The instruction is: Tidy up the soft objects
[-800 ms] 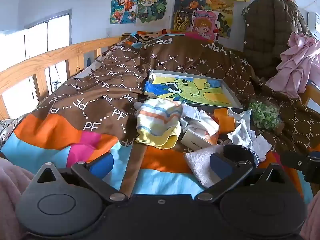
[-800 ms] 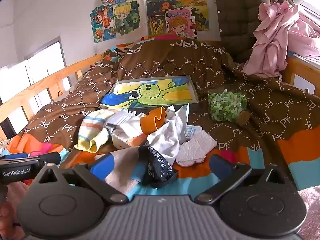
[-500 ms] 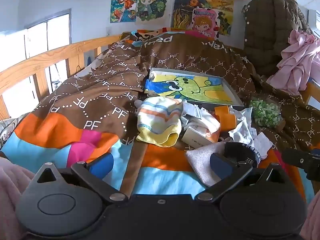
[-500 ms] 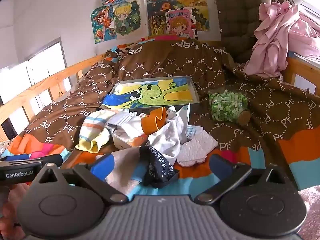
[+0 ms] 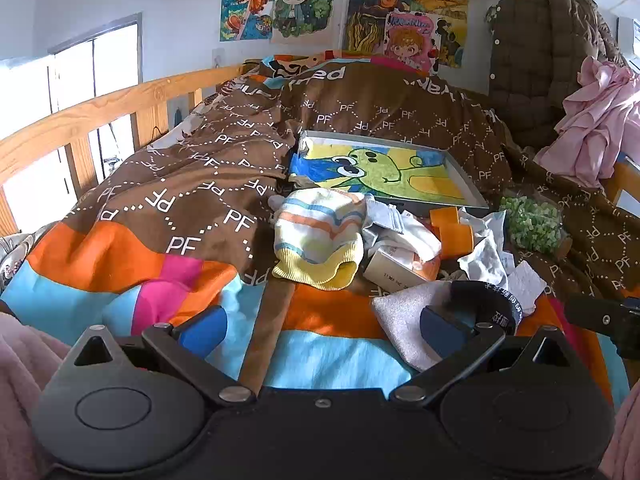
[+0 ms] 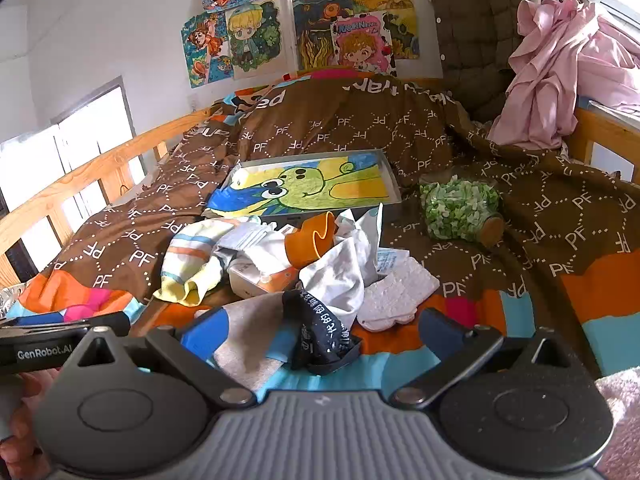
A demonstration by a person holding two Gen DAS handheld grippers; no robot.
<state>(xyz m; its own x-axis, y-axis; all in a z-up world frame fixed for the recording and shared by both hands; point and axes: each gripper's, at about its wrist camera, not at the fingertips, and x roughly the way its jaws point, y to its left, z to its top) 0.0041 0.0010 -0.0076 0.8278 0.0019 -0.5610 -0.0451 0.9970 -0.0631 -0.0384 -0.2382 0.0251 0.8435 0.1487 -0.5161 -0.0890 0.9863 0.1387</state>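
On the brown quilt (image 6: 520, 208), one heap of soft objects (image 6: 280, 264) lies before one shallow tray (image 6: 394, 184) holding a frog drawing (image 6: 304, 188); a small box (image 6: 256, 280) sits half buried; left gripper (image 5: 320, 330) and right gripper (image 6: 316, 330) gape wide, empty, short of the heap.

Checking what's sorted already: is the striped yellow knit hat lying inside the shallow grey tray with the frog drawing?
No, the striped yellow knit hat lies on the bedspread in front of the shallow grey tray, outside its rim.
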